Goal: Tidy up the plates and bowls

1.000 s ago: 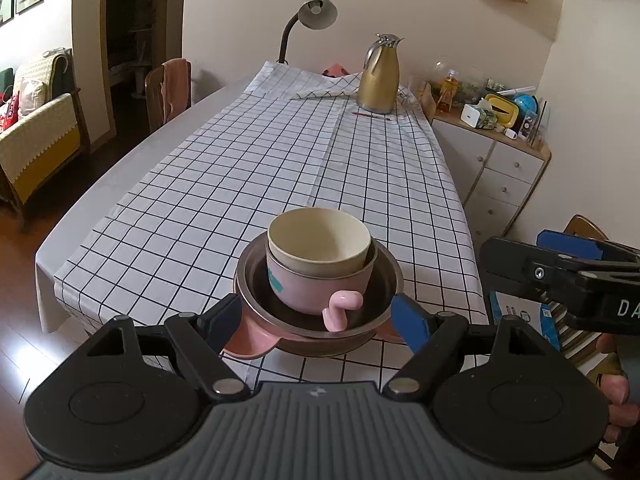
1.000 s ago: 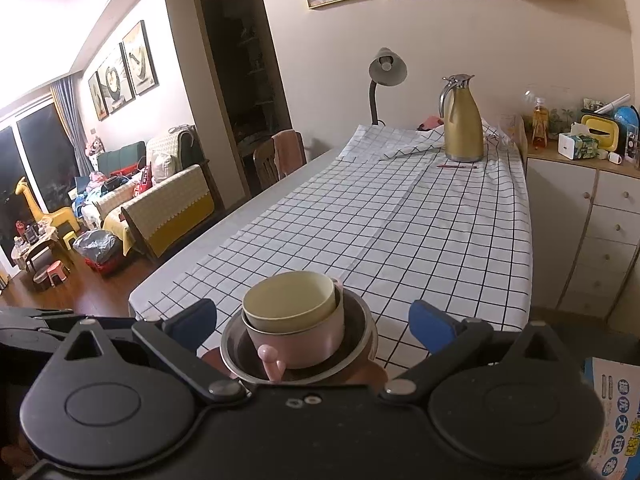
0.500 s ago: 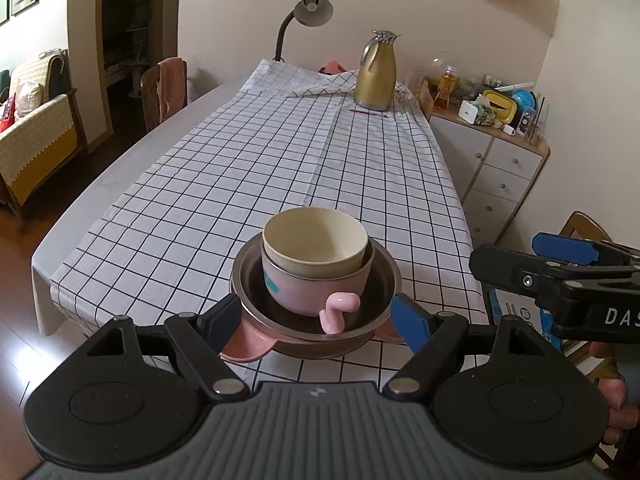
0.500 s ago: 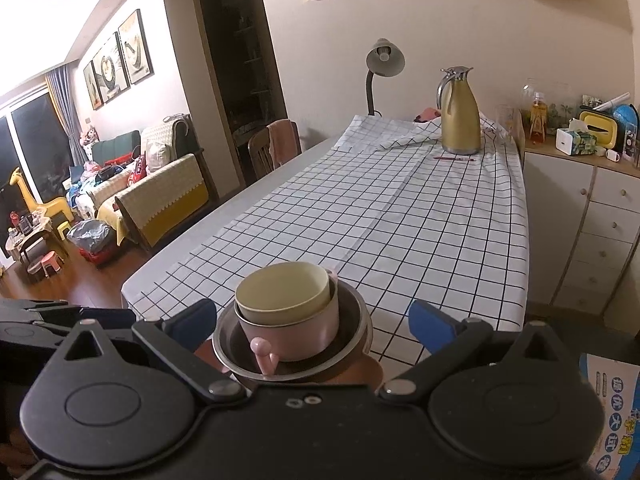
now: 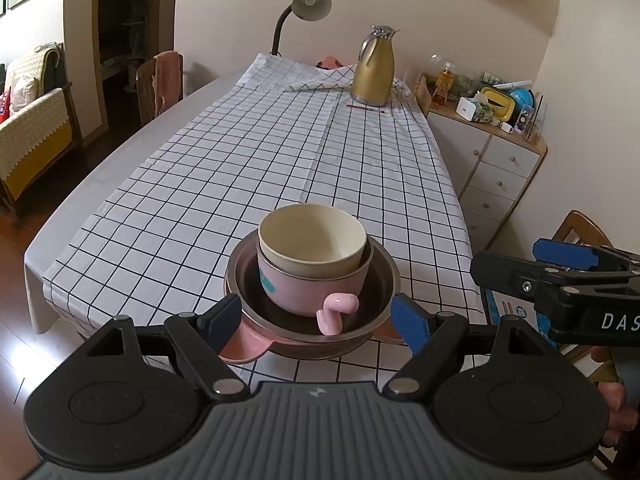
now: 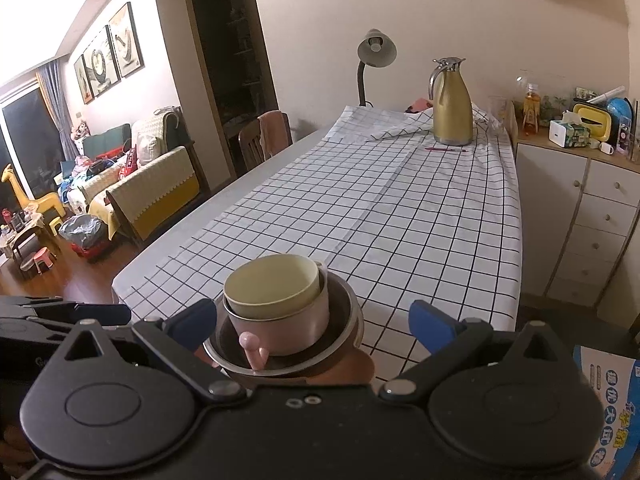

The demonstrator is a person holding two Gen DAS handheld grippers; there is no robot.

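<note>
A stack stands at the near edge of the checked table [image 5: 248, 168]: a cream bowl [image 5: 312, 240] nested in a pink handled cup [image 5: 308, 292], inside a dark brown bowl [image 5: 376, 280], on a pink plate [image 5: 244, 350]. The stack also shows in the right wrist view, with the cream bowl [image 6: 272, 288], pink cup [image 6: 292, 328] and brown bowl [image 6: 344, 320]. My left gripper [image 5: 320, 320] is open, its blue pads either side of the stack's near rim, holding nothing. My right gripper [image 6: 316, 320] is open and empty just before the stack; it also shows in the left wrist view [image 5: 560, 272].
A gold thermos jug [image 5: 374, 68] and a grey desk lamp [image 5: 308, 4] stand at the table's far end. A white drawer cabinet [image 5: 500, 168] with clutter is right of the table. A chair [image 5: 158, 80] stands at the left side. A sofa [image 6: 152, 184] is far left.
Both grippers have drawn back slightly and lifted their view. The stack has not moved. Both stay open.
</note>
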